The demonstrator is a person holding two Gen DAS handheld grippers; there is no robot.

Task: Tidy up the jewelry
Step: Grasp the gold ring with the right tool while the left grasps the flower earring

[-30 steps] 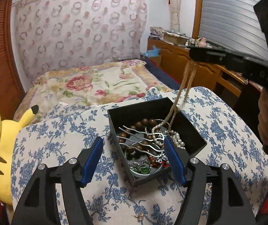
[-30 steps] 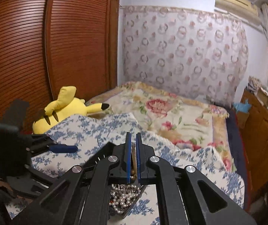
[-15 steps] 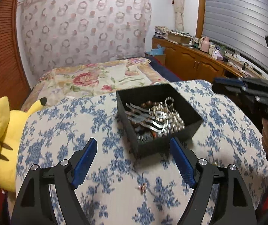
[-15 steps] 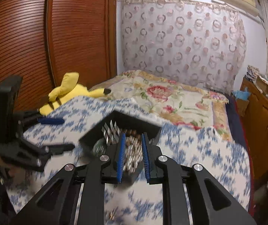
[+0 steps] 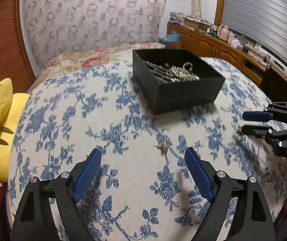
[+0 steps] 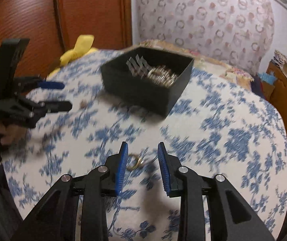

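Observation:
A black open box (image 5: pixel 189 92) holds pearls, beads and silver hair clips; it also shows in the right wrist view (image 6: pixel 143 92). My left gripper (image 5: pixel 142 156) is open and empty above the cloth, with a small rose-gold piece (image 5: pixel 163 145) lying just ahead between its fingers. My right gripper (image 6: pixel 142 150) is open low over the cloth, with a gold ring (image 6: pixel 134 161) lying between its fingers. That ring shows in the left wrist view (image 5: pixel 238 133) at the right gripper's tips (image 5: pixel 243 123).
The blue-flowered cloth (image 5: pixel 83 120) covers a rounded surface. A yellow plush toy (image 5: pixel 1 124) lies at its left edge. A bed (image 5: pixel 95 57) lies behind, a wooden cabinet (image 5: pixel 213 46) at the right, a wooden wardrobe (image 6: pixel 43 20) at the left.
My right gripper released a necklace into the box, opened, and dropped back down to the ring on the cloth. My left gripper pulled back from the box toward the small piece.

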